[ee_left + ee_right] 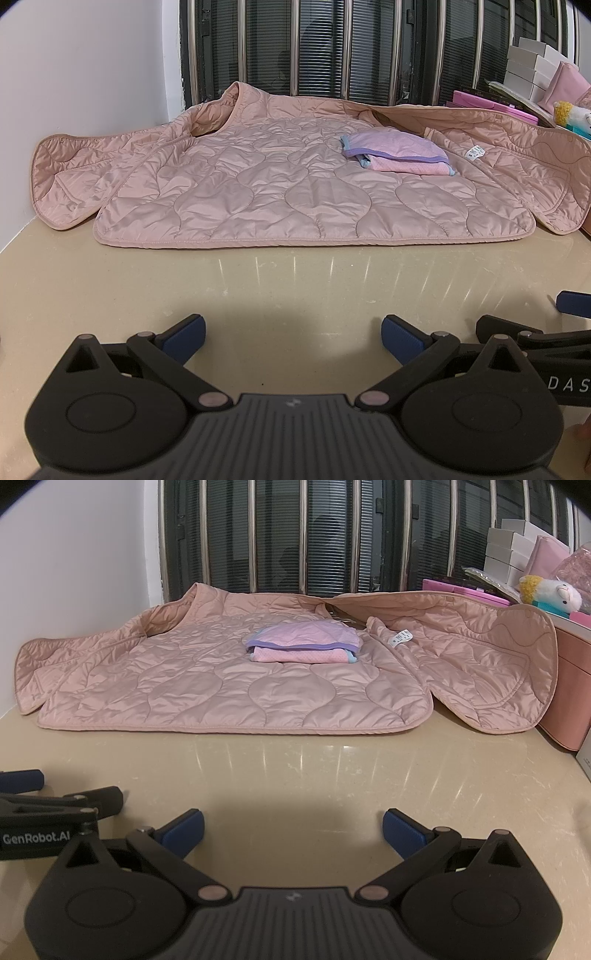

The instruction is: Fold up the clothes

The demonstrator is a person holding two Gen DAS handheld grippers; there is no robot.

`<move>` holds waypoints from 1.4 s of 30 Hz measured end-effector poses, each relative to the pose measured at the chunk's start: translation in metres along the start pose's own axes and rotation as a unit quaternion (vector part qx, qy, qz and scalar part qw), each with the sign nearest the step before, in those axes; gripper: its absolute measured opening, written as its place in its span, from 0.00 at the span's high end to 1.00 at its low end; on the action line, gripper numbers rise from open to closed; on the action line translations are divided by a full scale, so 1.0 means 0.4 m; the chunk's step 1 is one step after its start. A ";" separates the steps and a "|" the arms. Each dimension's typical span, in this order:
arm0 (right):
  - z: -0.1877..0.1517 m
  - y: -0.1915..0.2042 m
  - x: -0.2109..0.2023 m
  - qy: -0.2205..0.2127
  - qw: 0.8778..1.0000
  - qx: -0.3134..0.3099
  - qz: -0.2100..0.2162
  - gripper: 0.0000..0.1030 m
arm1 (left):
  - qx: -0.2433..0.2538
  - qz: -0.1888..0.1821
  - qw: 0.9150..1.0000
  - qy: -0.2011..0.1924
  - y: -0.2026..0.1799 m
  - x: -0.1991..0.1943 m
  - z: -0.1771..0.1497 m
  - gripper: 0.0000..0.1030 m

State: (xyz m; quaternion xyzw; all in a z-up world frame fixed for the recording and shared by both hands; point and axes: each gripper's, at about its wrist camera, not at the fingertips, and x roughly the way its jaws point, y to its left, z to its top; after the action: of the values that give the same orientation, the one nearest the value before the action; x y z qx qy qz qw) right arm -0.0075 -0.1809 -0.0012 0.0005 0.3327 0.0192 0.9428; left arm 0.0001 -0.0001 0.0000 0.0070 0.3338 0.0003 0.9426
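Pink quilted jacket [258, 184] spread open on counter [295, 280] with small folded garment [397, 153] on top, looks light, puffy, slick; best pinched at bound hem or front-panel edge; left gripper [293, 334] and right gripper [293, 825] fully open, empty, well short.
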 end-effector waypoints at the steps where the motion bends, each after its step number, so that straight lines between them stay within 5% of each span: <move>1: -0.001 0.002 -0.001 0.000 1.000 0.000 -0.001 0.00 | 0.000 0.000 1.000 0.000 0.000 0.000 0.000 0.01; 42: 0.000 0.001 0.001 0.000 1.000 0.000 -0.001 0.00 | 0.000 -0.002 1.000 0.000 0.001 0.000 0.001 0.01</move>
State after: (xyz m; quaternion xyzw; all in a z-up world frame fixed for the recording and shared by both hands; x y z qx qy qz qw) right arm -0.0073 -0.1805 -0.0016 0.0003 0.3324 0.0182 0.9430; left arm 0.0003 0.0002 0.0002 0.0064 0.3338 -0.0019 0.9426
